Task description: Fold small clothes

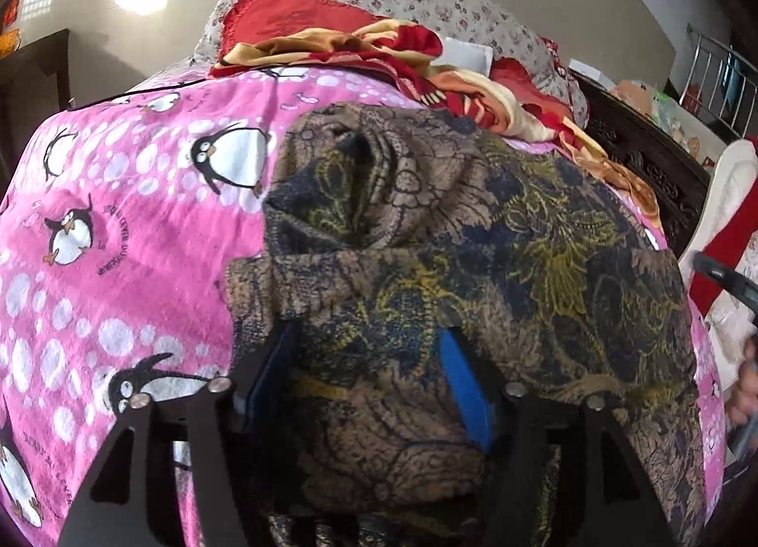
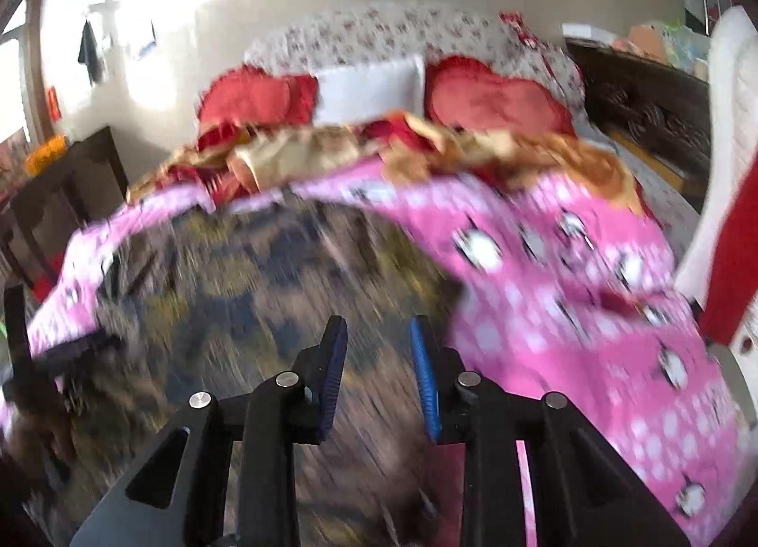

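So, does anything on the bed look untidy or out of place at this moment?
Yes. The brown and navy patterned garment on the pink penguin-print bedcover is bunched, with a raised fold at its far end, not flat. Behind it, a red and orange blanket lies crumpled near the red frilled cushions.

The left gripper [image 1: 369, 357] points downward with its jaws spread wide, cloth bunched between the blue pads. The right gripper [image 2: 376, 357] tilts down too, jaws partly apart and empty.

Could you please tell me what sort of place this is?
Most likely a bedroom at home: a bed under a pink penguin blanket, red heart-shaped cushions by a floral quilt.
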The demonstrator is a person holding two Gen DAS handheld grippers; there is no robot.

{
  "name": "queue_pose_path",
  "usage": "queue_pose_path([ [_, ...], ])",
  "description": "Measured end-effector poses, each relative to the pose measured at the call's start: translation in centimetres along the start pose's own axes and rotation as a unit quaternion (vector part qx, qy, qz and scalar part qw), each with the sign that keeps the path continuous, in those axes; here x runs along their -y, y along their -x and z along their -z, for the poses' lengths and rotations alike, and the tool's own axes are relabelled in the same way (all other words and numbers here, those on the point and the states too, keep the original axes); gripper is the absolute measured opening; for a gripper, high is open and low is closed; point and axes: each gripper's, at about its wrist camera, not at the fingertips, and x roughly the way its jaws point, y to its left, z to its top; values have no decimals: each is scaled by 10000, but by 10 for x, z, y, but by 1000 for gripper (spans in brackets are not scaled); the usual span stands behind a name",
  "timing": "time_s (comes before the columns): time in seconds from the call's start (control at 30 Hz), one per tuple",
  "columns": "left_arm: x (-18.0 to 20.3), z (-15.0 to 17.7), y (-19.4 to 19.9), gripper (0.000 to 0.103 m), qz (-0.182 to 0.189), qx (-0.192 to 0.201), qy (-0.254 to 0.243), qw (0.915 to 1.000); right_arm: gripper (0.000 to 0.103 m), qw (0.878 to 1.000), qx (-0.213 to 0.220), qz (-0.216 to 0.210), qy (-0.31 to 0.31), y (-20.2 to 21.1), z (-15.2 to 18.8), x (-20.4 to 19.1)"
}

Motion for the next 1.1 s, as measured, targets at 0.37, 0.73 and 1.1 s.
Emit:
queue_pose_path([
  [0.37, 0, -1, -4, 83, 114, -72, -45, 9999, 35, 9985, -493, 93, 219, -30, 18, -7],
  [0.73, 17, -8, 8, 88, -446, -273, -661, 9964, 54, 9906, -1083, 626, 556, -14, 78, -58],
  [1.1, -14, 9, 72, 88, -690, -267, -323, 9967, 54, 9986, -437, 273, 103, 63, 76, -70],
])
